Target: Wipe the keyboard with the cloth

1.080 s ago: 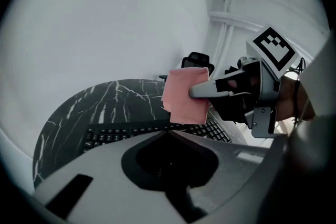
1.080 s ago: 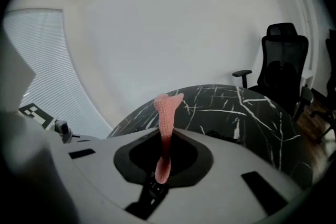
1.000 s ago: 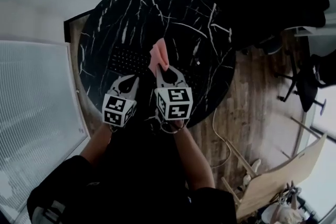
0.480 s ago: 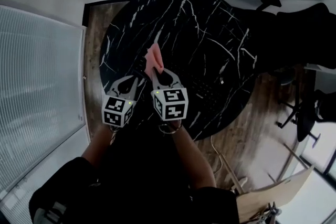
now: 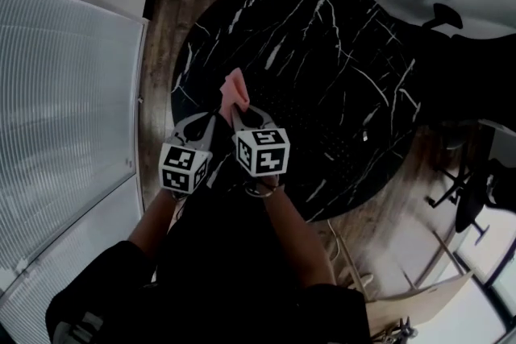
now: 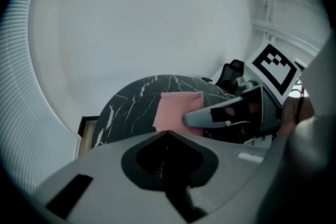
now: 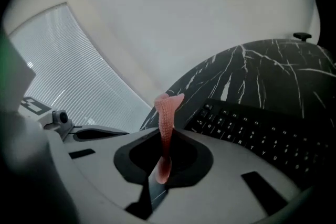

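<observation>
Cloth (image 5: 235, 86) pinched upright in right tool (image 5: 240, 109) above table (image 5: 322, 52); left tool (image 5: 210, 119) alongside, clenched, empty.

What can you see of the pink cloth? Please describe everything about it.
The cloth is pink with a fine ribbed texture. The right gripper pinches its near edge. Seen edge-on there, it sticks out ahead as a thin strip, while the left gripper view shows its flat rectangular face. It is held above the black veined table, near the keyboard.

The right gripper (image 5: 241, 110) has swept the cloth (image 5: 234, 88) leftward across the keyboard (image 7: 262, 136), nearer the table (image 5: 322, 36) edge.
</observation>
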